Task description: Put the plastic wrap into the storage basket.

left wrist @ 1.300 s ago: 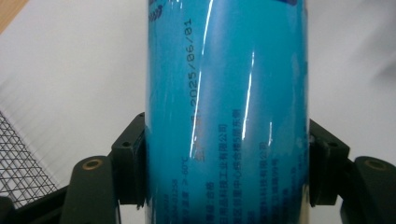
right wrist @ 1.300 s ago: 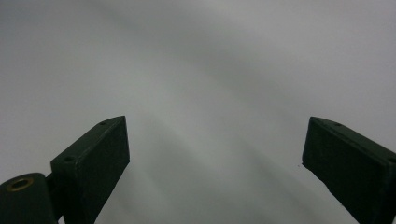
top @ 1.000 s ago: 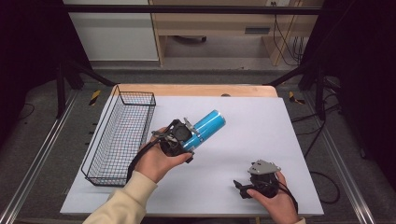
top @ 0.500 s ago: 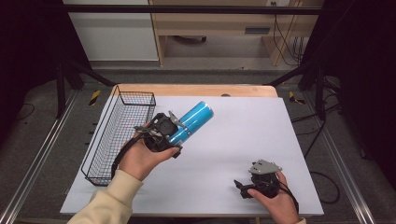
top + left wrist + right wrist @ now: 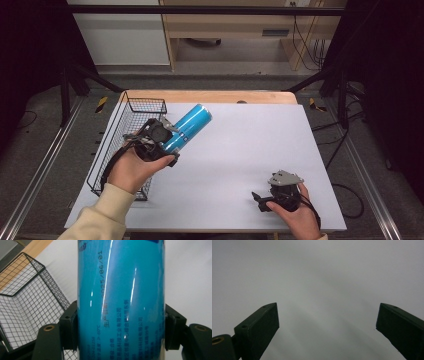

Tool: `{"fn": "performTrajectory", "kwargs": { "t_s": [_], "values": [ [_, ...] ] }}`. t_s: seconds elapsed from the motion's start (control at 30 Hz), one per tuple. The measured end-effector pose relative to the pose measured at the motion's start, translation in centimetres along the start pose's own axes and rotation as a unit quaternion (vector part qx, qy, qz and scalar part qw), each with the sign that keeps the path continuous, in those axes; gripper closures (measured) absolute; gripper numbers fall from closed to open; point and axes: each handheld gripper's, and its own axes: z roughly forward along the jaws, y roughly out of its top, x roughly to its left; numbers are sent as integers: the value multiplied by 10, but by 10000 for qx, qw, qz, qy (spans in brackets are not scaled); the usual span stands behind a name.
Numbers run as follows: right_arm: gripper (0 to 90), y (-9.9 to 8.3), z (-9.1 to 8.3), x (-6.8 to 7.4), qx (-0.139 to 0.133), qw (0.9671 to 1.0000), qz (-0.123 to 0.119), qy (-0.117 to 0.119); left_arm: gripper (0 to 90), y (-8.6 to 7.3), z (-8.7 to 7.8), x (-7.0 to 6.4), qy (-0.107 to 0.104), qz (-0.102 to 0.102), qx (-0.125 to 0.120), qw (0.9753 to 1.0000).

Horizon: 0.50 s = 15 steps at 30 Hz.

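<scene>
Blue glossy spray can (image 5: 186, 128), printed text and a date stamp on its side, is clamped crosswise in the left gripper (image 5: 159, 141); in the left gripper view the can (image 5: 121, 300) sits between the two black jaws, both pressed against its sides, so they are about a can's width apart and gripping. The can is off the table, tilted, its far end pointing toward 1 o'clock from the hand, with the hand at about 9 o'clock on the table. Whether that far end carries a cap or nozzle I can't tell from the high view.

Black wire basket (image 5: 122, 141) lies just beside the can at the table's 9 to 10 o'clock edge; the gripper is over its near right rim. Basket (image 5: 23, 302) looks empty in the mesh that shows.

Right gripper (image 5: 275, 196) rests low at 5 o'clock on the white tabletop (image 5: 250, 145), well apart from the can. Its jaws stand wide apart with nothing between them, only blurred tabletop (image 5: 322, 290) beyond.

Step in hand, as I judge it: carrying the can to the basket. Next move likely calls for swinging further toward 9 o'clock, turning the can along the basket's long axis, lowering inside the walls, then letting go.
</scene>
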Motion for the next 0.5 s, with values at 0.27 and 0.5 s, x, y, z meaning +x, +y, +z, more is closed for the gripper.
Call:
{"fn": "performTrajectory", "kwargs": {
  "t_s": [0.27,0.5],
  "values": [
    [53,0,0,0,17,10000,16,-4,318,-12,-4,13,89,-140,26,9999],
    [52,-1,0,0,5,10000,-21,9,318,-24,-6,24,164,-261,38,9995]
  ]
}}
